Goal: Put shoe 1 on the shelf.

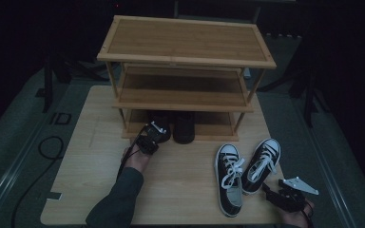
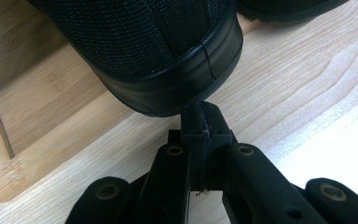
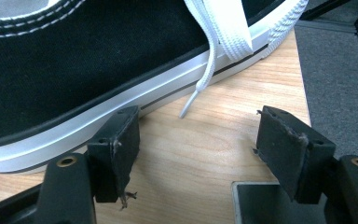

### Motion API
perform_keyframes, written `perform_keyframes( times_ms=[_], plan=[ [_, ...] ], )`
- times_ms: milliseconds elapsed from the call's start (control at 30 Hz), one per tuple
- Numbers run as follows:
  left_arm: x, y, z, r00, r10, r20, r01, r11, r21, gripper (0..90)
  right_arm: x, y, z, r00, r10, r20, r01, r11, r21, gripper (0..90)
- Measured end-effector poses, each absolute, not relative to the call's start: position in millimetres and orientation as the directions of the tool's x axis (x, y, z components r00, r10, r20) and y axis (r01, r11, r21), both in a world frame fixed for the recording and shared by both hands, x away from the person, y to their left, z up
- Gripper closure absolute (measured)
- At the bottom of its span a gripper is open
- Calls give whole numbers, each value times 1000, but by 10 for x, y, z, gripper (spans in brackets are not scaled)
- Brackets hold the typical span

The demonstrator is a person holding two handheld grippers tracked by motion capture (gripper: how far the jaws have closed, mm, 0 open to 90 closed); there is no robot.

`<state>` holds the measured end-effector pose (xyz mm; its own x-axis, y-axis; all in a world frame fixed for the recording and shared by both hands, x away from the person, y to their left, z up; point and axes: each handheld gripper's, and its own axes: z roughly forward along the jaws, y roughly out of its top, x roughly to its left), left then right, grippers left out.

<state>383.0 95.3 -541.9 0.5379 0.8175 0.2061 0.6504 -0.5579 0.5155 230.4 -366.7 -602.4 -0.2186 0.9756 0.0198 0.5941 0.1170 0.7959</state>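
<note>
On the left, the left gripper [image 1: 154,134] reaches toward the bottom tier of the three-tier bamboo shoe rack [image 1: 185,59], which stands at the far side of the light wooden table [image 1: 95,156]. Its jaws are pressed together with nothing between them, and in the left gripper view their tips [image 2: 200,122] sit right against the rounded rubber heel of the all-black canvas shoe [image 2: 158,51]. That shoe rests on the rack's lowest shelf, its heel hanging over the shelf's near edge (whether the tips truly touch it is hard to tell). A second black shoe [image 1: 184,127] stands just right of it on the same shelf.

Further right, on the table in front of the rack, lie two black-and-white canvas sneakers with white laces: one [image 1: 229,178] nearer the middle, the other [image 1: 262,164] beside it. At the near right corner the right gripper [image 1: 268,191] rests with its jaws spread wide and empty, one jaw close beside the sneaker's white rubber sole [image 3: 74,135], a white lace end [image 3: 193,98] lying on the wood nearby.
</note>
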Motion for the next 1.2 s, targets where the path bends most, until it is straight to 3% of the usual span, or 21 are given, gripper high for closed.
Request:
perform_keyframes(
  times_ms=[267, 800, 1200],
  plan=[
    [3803, 815, -5391, 572, 794, 206, 618, -582, 528, 900, 2304, -3667, -6024, -218, 976, 20, 594, 116, 796, 297],
    [3774, 152, -5315, 683, 696, 221, 503, -668, 548, 900, 2305, -3667, -6023, -218, 976, 20, 595, 117, 795, 296],
    [3907, -38, -5419, 688, 679, 256, 486, -693, 532, 900, 2307, -3667, -6023, -219, 975, 21, 596, 117, 795, 296]
  ],
)
